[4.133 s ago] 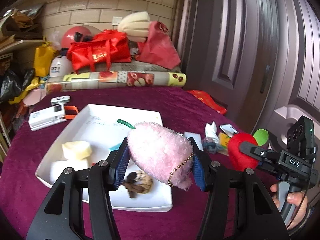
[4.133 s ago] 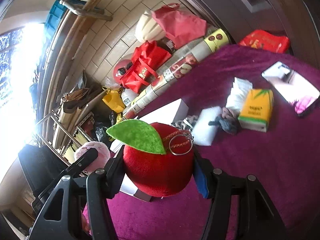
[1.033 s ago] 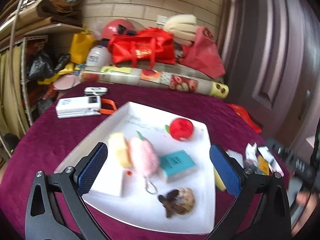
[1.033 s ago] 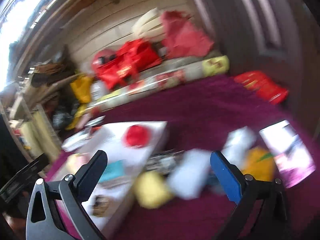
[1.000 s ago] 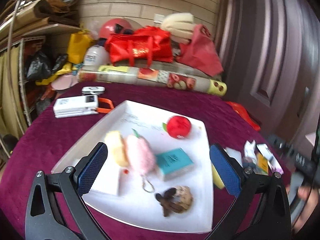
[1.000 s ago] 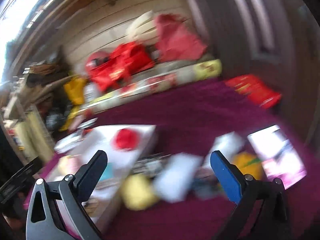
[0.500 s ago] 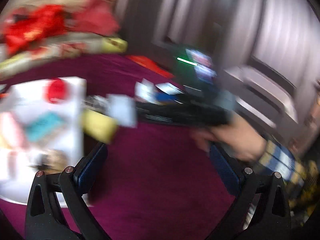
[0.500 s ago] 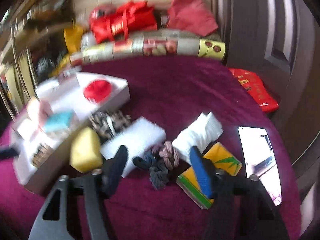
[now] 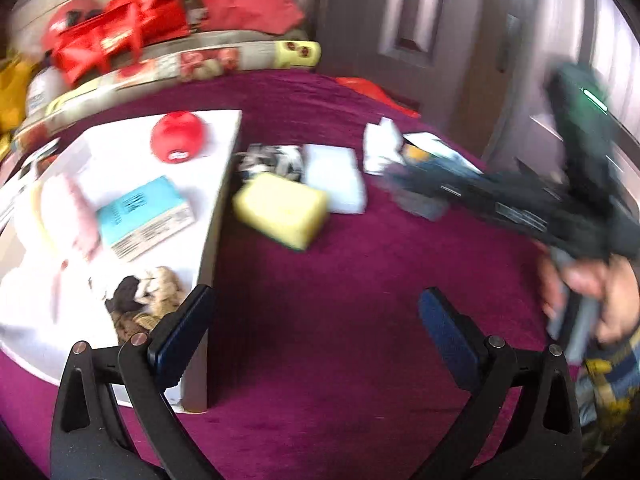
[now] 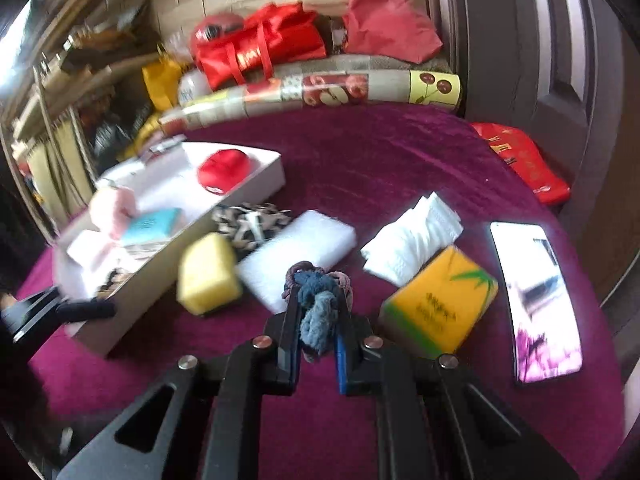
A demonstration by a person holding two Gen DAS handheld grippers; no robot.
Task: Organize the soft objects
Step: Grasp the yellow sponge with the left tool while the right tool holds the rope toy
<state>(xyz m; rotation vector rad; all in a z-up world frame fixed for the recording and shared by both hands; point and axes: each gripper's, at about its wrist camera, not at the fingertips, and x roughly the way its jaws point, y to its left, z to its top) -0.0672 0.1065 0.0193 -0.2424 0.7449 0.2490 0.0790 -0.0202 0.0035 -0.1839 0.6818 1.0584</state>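
Observation:
My right gripper [image 10: 318, 312] is shut on a bundle of blue and mauve hair scrunchies [image 10: 316, 300] on the purple cloth. My left gripper [image 9: 312, 320] is open and empty, low over the cloth beside the white tray [image 9: 228, 152]. The tray [image 10: 256, 184] holds a red apple plush [image 9: 178, 138], a pink fluffy toy [image 10: 114, 206], a teal box [image 9: 144, 216] and a brown knit toy [image 9: 140, 300]. A yellow sponge [image 10: 206, 274], a white foam block [image 10: 298, 250] and a leopard-print scrunchie [image 10: 250, 222] lie next to the tray.
A folded white tissue [image 10: 416, 232], a yellow tissue pack [image 10: 440, 300] and a phone [image 10: 536, 300] lie at the right. A red packet [image 10: 520, 160] lies near the door. Red bags [image 10: 264, 52] and a rolled mat [image 10: 320, 90] line the back.
The right gripper has closed on the scrunchie bundle, open half a second ago. The left gripper has swung back toward the tray. Both toys held four seconds ago now lie in the tray.

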